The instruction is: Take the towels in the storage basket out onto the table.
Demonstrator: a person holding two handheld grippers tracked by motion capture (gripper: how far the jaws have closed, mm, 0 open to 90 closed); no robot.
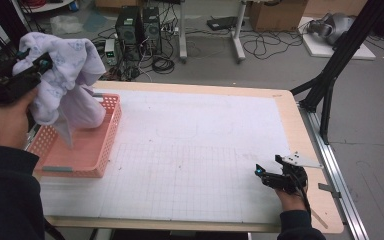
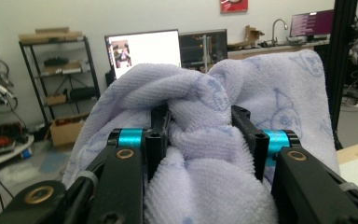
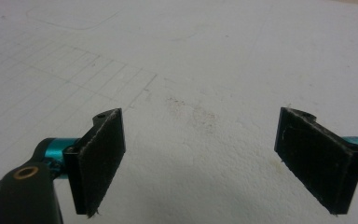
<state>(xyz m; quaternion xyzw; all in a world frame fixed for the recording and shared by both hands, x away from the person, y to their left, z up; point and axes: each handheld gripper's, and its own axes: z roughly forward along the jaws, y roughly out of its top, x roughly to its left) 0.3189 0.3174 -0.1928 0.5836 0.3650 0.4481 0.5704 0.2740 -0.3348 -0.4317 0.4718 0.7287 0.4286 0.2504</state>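
**Inspector:** State the condition of the left gripper (image 2: 200,135).

**Assistant:** Its two black jaws are clamped on a bunched fold of the pale lilac terry towel with a faint blue printed pattern (image 2: 205,154). In the left gripper view the cloth bulges between the pads and spills over both sides of them. The grip is firm; the fabric is visibly squeezed.

**Inspector:** Location of the towel?

**Assistant:** In the high view the towel (image 1: 65,75) is held up at the far left of the table, above the salmon-pink perforated plastic basket (image 1: 107,135). Its lower end hangs down into the basket; whether it touches the basket floor cannot be told. The left gripper (image 1: 32,62) sits at the towel's upper part, with the person's hand behind it.

**Inspector:** The basket's position?

**Assistant:** On the left edge of the white gridded mat (image 1: 195,150) that covers the light wooden table (image 1: 300,130).

**Inspector:** The right gripper?

**Assistant:** The right gripper (image 1: 267,172) lies low at the near right of the mat, well apart from the basket. In the right gripper view its pads (image 3: 102,158) stand spread wide, with bare mat between them and a faint dark smudge (image 3: 191,112) ahead. It grips nothing.
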